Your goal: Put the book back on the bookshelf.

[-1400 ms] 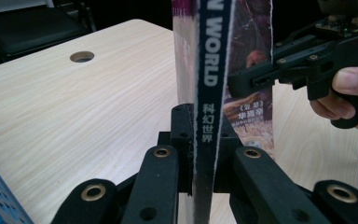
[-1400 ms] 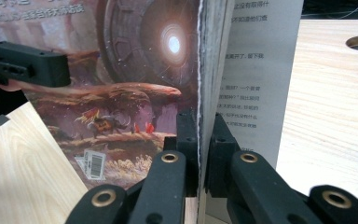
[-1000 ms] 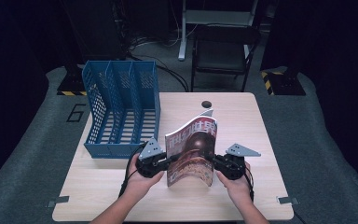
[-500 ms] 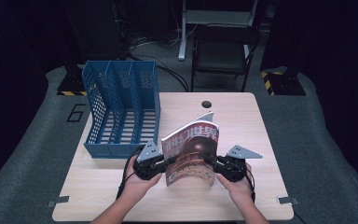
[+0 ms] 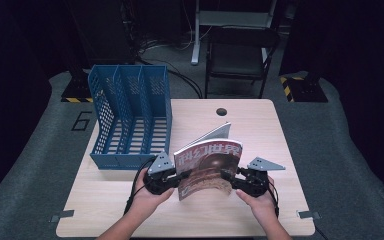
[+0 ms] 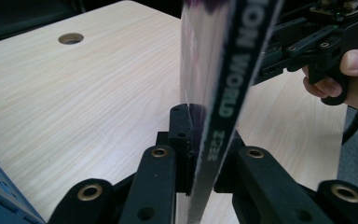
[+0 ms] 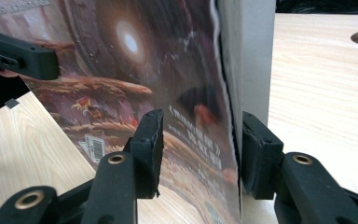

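Held on edge above the near middle of the table (image 5: 105, 210): a magazine (image 5: 209, 162), pinched at its spine by the left gripper (image 5: 176, 179) and at its page edge by the right gripper (image 5: 231, 179). Tilted flatter than a second ago, cover turned further up toward the camera. Just beside, left: blue file rack (image 5: 130, 117), unmoved.

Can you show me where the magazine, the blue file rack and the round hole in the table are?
magazine (image 5: 207, 162): high view, on the middle of its front cover.
blue file rack (image 5: 130, 161): high view, on its low front wall.
round hole (image 5: 222, 111): high view, on the dark opening near the table's far edge.
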Demonstrator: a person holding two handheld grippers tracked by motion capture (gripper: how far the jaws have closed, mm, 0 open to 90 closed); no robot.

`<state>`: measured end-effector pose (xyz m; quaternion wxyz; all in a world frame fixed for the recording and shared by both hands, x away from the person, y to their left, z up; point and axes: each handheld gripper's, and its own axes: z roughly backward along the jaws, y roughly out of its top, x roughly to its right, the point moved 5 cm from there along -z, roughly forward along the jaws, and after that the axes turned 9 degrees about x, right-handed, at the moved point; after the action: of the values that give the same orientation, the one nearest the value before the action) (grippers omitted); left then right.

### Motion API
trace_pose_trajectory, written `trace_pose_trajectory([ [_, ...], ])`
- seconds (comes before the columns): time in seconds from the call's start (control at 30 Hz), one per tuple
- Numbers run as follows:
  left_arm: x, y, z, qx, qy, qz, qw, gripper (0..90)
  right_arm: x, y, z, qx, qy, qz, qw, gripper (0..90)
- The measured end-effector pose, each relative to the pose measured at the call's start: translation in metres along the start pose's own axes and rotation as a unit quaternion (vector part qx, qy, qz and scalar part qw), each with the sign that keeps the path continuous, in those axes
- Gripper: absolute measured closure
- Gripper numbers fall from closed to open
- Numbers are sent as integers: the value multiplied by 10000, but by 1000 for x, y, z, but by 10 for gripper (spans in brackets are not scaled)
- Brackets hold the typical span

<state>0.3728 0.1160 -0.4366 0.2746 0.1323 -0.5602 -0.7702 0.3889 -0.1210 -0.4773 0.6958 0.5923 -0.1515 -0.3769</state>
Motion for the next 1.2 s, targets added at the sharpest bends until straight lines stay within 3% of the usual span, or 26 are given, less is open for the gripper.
trace_pose_trajectory([
  [0.17,3,8,0,-6,-81,43,10000,749,-2,-1,1,20,15,-108,9999,545],
  [0.2,4,13,0,25,-61,-42,10000,734,-1,-1,1,32,17,-91,10000,545],
  [0.4,8,30,4,51,-100,-96,9999,695,-1,0,3,44,32,-144,9999,546],
  [0.53,10,34,3,-180,-215,-30,9996,663,-1,0,3,56,31,-144,9999,546],
  [0.83,10,43,4,-240,-232,-29,9994,638,0,-2,2,47,36,-169,9998,545],
  [1.03,11,49,3,-412,-294,14,9987,584,0,-2,2,27,32,-128,9999,546],
  [1.07,11,50,3,-405,-334,19,9986,573,-1,-3,2,12,16,-212,9998,546],
  [1.2,11,56,5,-417,-379,90,9984,545,0,-4,2,-6,-3,-122,9999,545],
])
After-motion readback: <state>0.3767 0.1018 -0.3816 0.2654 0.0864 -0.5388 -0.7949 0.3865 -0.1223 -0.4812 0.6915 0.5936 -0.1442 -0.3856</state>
